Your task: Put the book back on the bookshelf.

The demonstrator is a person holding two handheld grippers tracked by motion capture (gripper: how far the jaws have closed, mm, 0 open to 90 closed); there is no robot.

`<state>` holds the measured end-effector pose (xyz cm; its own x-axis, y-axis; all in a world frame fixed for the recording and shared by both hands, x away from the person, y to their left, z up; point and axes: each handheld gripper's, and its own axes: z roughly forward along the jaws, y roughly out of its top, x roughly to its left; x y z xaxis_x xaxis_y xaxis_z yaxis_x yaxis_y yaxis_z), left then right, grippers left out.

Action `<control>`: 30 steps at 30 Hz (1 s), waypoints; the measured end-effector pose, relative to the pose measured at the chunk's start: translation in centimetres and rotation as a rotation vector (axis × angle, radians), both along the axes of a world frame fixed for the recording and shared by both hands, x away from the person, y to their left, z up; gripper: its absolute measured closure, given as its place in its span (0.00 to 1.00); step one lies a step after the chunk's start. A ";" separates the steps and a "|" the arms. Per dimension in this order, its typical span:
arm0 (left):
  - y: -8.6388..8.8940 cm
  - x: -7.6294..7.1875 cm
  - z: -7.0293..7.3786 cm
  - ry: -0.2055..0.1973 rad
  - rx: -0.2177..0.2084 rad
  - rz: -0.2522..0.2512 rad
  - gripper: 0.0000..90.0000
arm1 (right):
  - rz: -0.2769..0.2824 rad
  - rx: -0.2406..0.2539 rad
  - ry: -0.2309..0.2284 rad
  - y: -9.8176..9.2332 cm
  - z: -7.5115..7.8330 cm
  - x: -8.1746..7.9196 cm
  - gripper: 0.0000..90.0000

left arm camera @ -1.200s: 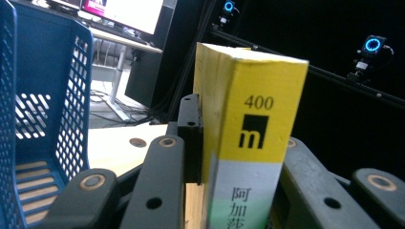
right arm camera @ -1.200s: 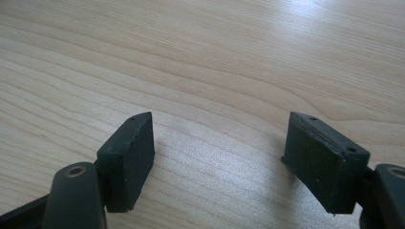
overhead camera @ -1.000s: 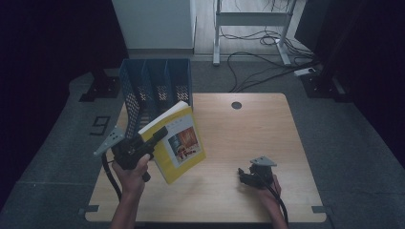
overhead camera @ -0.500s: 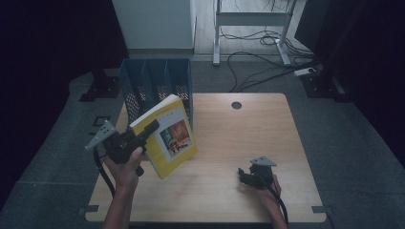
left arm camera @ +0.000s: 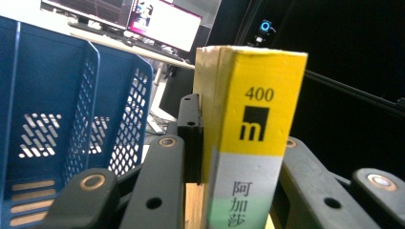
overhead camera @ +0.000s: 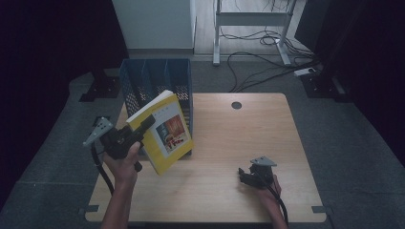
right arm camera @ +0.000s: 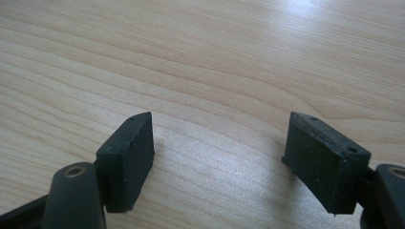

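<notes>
Blue file rack (overhead camera: 157, 83) is standing at the table's (overhead camera: 248, 143) far left corner, three upright slots, all looking empty, mesh walls showing in the left gripper view (left arm camera: 57, 119). Yellow book (overhead camera: 165, 131) is hanging in the air just in front of the rack, tilted, cover facing right, its top corner overlapping the rack's front edge; the rack's front wall is sitting right in the book's way. Left gripper (overhead camera: 138, 128) is clamping the book by the spine end, jaws pressing both sides (left arm camera: 239, 143); left hand (overhead camera: 125, 160) is raised, gripper pointing toward the rack. Right gripper (overhead camera: 248, 177) is resting low on bare wood well right of the rack, jaws spread apart, nothing between them (right arm camera: 219, 157).
</notes>
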<state>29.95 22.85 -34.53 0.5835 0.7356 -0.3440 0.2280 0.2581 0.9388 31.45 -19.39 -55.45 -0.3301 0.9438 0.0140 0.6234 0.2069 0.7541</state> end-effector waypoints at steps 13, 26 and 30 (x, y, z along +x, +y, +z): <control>-0.1 1.1 0.4 0.006 0.004 0.014 0.83 | 0.001 -0.001 -0.001 0.0 0.0 0.0 0.27; 0.3 1.6 1.8 -0.011 0.011 0.038 0.84 | 0.000 -0.002 -0.001 0.0 0.0 0.0 0.27; 0.3 1.9 2.3 -0.016 0.021 0.047 0.83 | -0.001 -0.002 -0.001 0.0 0.0 0.0 0.27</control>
<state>31.88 23.13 -32.26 0.5537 0.7691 -0.3192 0.2013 0.2483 0.9475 31.45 -19.39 -55.46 -0.3292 0.9442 0.0121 0.6231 0.2076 0.7541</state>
